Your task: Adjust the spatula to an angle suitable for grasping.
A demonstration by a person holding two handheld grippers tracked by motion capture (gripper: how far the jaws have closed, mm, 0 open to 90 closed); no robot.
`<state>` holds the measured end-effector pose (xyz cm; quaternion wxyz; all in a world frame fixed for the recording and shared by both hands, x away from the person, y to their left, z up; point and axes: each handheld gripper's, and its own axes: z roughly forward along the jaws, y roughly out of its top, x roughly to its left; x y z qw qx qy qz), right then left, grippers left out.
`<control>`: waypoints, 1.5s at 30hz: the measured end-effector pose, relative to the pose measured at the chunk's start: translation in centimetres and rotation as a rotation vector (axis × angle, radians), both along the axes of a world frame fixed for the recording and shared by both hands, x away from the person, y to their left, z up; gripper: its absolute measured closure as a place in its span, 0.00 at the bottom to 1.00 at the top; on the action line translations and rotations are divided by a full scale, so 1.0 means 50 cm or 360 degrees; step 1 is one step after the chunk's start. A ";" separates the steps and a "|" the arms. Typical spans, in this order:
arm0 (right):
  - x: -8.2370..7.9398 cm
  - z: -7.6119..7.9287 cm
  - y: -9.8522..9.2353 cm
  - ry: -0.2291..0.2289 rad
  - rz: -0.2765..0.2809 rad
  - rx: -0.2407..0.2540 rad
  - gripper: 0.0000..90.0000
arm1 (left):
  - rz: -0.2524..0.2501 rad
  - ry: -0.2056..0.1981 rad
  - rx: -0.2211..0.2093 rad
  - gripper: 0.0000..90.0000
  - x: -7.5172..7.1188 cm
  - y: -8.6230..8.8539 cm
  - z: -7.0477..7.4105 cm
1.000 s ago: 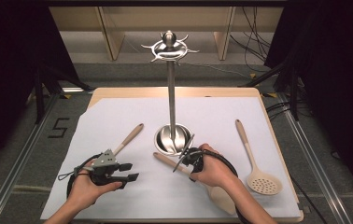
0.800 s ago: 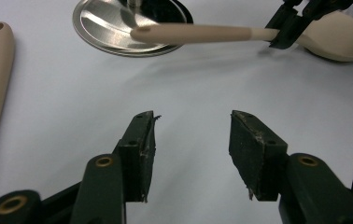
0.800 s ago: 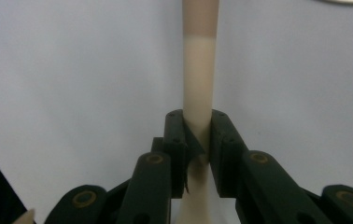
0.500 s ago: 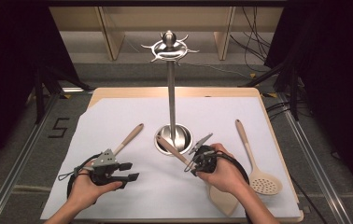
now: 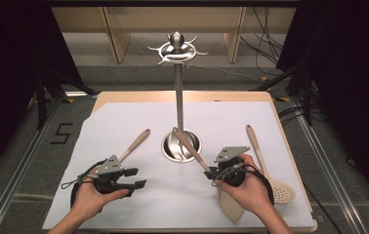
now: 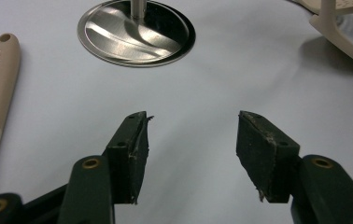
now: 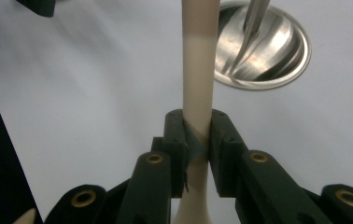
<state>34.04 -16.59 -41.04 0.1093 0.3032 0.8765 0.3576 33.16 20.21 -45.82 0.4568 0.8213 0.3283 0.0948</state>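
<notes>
White-papered counter (image 5: 124, 122): right claw (image 7: 197, 140) pinching spatula (image 7: 198, 70) handle, lower right; left claw (image 6: 191, 149) spread, just been opening, nothing between

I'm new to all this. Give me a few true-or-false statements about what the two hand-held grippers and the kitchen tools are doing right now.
1. The right gripper is clamped on a spatula's handle. True.
2. The left gripper holds a wooden spoon. False: its jaws stand open with nothing between them.
3. The slotted spoon hangs on the metal stand. False: it lies on the white sheet.
4. A light-handled utensil lies near the left gripper. True.
5. The stand has a round, shiny base. True.
</notes>
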 end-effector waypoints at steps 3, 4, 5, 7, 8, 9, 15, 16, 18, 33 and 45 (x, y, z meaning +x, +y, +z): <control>-0.010 0.002 -0.004 -0.0024 -0.0043 0.0053 0.88 | 0.0006 -0.0010 -0.0025 0.47 0.000 0.000 0.000; -0.011 0.002 -0.006 -0.0044 -0.0033 0.0060 0.88 | 0.0014 -0.0001 -0.0035 0.47 -0.001 -0.001 0.000; -0.014 0.006 -0.010 -0.0018 -0.0038 0.0037 0.88 | -0.0003 0.0008 -0.0030 0.47 0.000 0.001 0.001; -0.016 0.004 -0.012 -0.0044 -0.0033 0.0063 0.88 | 0.0013 -0.0011 -0.0043 0.47 0.000 0.000 0.000; -0.019 0.005 -0.015 -0.0049 -0.0051 0.0071 0.88 | 0.0011 -0.0008 -0.0044 0.47 -0.001 0.000 0.001; -0.019 0.004 -0.016 -0.0063 -0.0046 0.0092 0.88 | 0.0016 -0.0019 -0.0043 0.47 -0.001 0.001 0.001; -0.023 0.006 -0.025 -0.0072 -0.0063 0.0146 0.88 | 0.0023 -0.0042 -0.0035 0.46 -0.002 0.001 0.001; -0.023 0.006 -0.025 -0.0072 -0.0063 0.0146 0.88 | 0.0023 -0.0042 -0.0035 0.46 -0.002 0.001 0.001; -0.027 0.013 -0.027 -0.0103 -0.0082 0.0180 0.88 | 0.0010 -0.0033 -0.0034 0.46 -0.001 0.004 0.003; -0.026 0.034 -0.036 -0.0208 -0.0098 0.0272 0.88 | 0.0032 -0.0097 -0.0111 0.47 0.001 0.006 0.006; -0.028 0.054 -0.038 -0.0274 -0.0109 0.0313 0.88 | 0.0052 -0.0112 -0.0109 0.47 0.000 0.010 0.007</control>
